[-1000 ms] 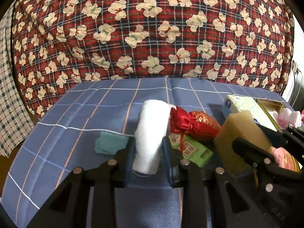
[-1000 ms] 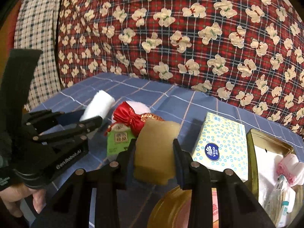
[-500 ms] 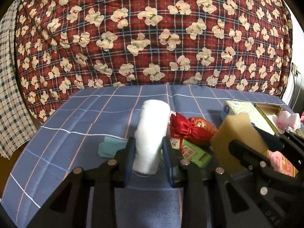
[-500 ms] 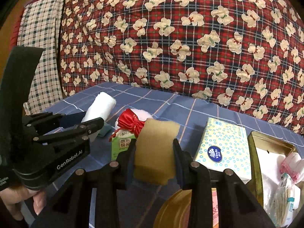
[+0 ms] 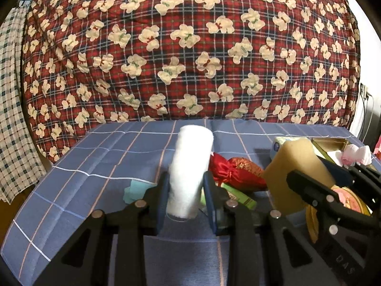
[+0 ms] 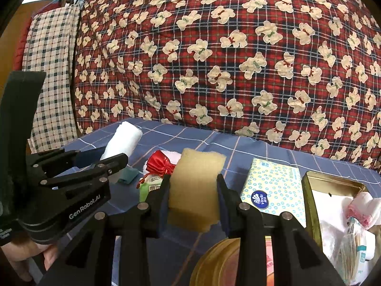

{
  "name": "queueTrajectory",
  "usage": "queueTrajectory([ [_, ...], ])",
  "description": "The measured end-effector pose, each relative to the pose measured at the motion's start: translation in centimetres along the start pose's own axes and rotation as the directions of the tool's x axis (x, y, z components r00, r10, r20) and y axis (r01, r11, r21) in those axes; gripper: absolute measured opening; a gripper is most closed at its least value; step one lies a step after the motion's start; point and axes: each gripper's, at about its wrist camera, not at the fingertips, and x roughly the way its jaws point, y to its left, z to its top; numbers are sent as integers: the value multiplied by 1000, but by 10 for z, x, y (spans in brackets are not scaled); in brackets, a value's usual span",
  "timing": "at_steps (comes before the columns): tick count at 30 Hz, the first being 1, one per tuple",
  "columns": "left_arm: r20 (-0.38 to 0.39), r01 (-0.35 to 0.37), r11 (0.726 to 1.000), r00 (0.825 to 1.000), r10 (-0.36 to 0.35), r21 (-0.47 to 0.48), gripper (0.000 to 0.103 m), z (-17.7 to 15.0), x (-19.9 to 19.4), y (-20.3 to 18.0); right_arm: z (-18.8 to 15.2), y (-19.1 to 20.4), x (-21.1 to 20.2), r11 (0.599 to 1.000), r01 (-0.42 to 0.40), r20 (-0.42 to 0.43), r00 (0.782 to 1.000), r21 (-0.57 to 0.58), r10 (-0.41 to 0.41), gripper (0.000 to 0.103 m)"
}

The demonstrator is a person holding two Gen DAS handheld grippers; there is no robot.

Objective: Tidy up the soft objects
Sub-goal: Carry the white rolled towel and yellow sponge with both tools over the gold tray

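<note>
Gripping a rolled white towel (image 5: 190, 171), the left tongs (image 5: 187, 188) hold it tilted up above the blue checked cloth (image 5: 100, 157). Right tongs (image 6: 193, 197) are clamped on a tan sponge (image 6: 196, 190), raised beside the tissue box (image 6: 273, 188). Red satin pouch (image 5: 228, 169) and green packet (image 5: 240, 197) lie between them, half hidden behind the towel. Gold tin (image 6: 333, 186) is cut off at right, its contents a blur. Open blue cloth stretches left, up to the teddy-print quilt (image 5: 190, 47).

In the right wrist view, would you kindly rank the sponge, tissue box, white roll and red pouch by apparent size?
1. Tissue box and sponge: alike; the sponge is nearer.
2. White roll.
3. Red pouch, partly hidden.
</note>
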Motion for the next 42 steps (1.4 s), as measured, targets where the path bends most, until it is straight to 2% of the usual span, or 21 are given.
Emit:
queueTrajectory([
  [7, 18, -12, 1000, 1000, 12, -2, 27, 0, -3, 0, -1, -2, -5, 1000, 0, 28, 1000, 15, 0, 38],
  [18, 88, -28, 1000, 996, 28, 5, 27, -1, -16, -2, -2, -8, -12, 999, 13, 64, 998, 32, -15, 38],
  [34, 151, -46, 998, 987, 53, -47, 27, -3, -28, -2, -4, -18, -27, 997, 45, 132, 990, 65, -53, 38],
  [42, 172, -62, 997, 983, 71, -53, 27, -3, -31, -11, -4, -22, -30, 994, 63, 140, 987, 86, -74, 38],
])
